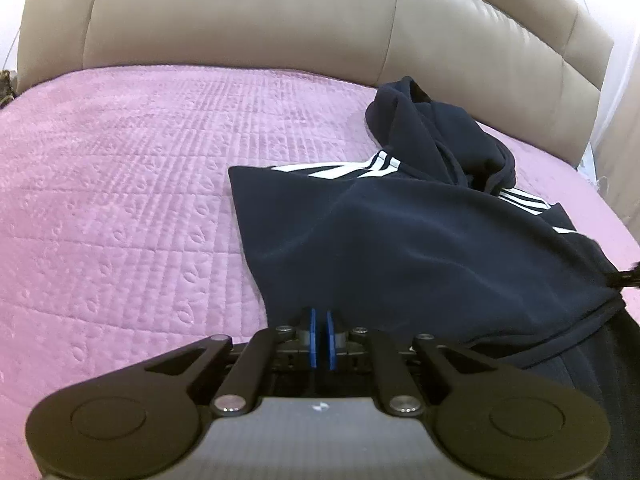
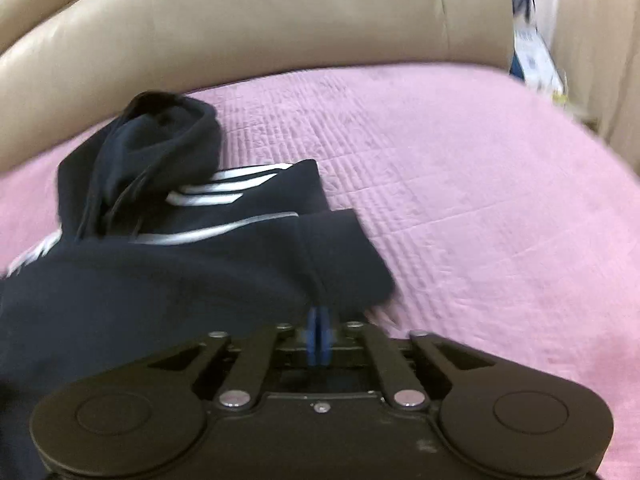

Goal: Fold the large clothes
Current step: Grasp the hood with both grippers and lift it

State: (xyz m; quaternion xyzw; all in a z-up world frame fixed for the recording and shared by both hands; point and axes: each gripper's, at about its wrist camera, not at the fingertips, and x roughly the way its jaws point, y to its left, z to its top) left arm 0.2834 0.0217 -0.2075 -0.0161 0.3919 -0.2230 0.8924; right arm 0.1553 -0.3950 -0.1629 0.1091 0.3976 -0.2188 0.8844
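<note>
Left gripper [image 1: 320, 316] pinching hoodie [image 1: 420, 248] — soft navy fleece.

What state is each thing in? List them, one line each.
Navy fleece hoodie with white stripes: partly folded, hood bunched, near hem lifted.
Left tool: shut on the hoodie's hem.
Right tool: shut on the hoodie's edge.
Pink quilted bedspread: spread flat.
Beige padded leather headboard: upright behind the bed.
</note>
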